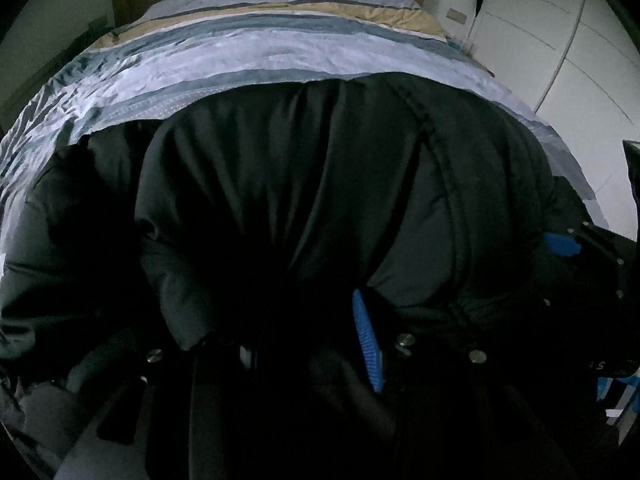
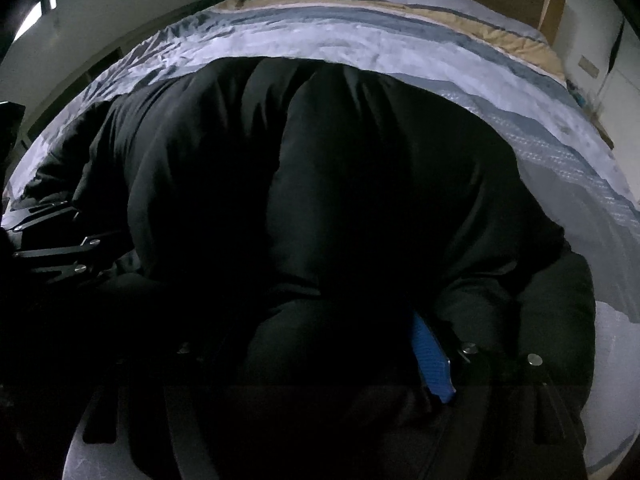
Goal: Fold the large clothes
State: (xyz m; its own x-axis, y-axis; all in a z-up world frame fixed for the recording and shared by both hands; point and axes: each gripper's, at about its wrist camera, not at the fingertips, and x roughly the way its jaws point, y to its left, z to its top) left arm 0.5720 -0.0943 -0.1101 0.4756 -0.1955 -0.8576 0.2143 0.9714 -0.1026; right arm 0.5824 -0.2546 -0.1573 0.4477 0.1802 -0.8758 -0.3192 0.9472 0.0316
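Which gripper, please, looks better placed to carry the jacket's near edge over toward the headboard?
Neither clearly: left gripper and right gripper both sit buried in the black jacket, jaws apparently pinching fabric; moving together looks best.

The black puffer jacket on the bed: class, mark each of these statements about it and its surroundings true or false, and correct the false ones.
1. The black puffer jacket lies on a striped bedcover. True.
2. The jacket is red. False: it is black.
3. The left gripper has jacket fabric bunched at its blue pad. True.
4. The bed stands outdoors on grass. False: it is indoors, with white cabinets beside it.
5. The right gripper hangs high above the jacket, apart from it. False: it is buried in the fabric.
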